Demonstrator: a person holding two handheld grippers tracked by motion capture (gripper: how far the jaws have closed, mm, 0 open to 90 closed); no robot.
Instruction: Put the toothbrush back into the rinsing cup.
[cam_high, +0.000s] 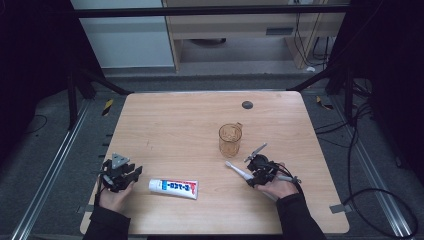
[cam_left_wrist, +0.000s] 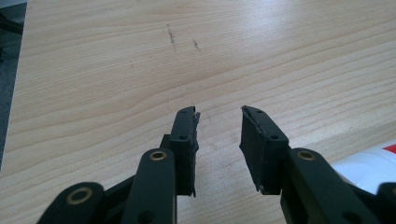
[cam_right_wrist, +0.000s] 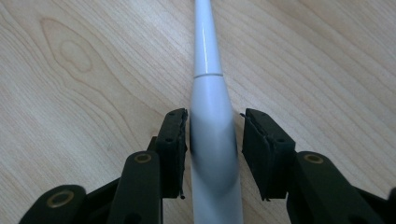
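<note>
Left hand-held gripper (cam_high: 134, 174) is parked spread and empty, just beside the white, blue and red toothpaste tube (cam_high: 173, 188) on the light wooden tabletop (cam_high: 175, 125). An amber transparent mug (cam_high: 230, 139) is stood mid-table. Right hand-held gripper (cam_right_wrist: 214, 140) is straddling the white toothbrush handle (cam_right_wrist: 211, 121), gap on one side, probably lined up for a grab.

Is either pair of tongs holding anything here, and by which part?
Nothing is gripped. The right tongs straddle the toothbrush handle, not yet shut; the left tongs are open over bare table.
</note>
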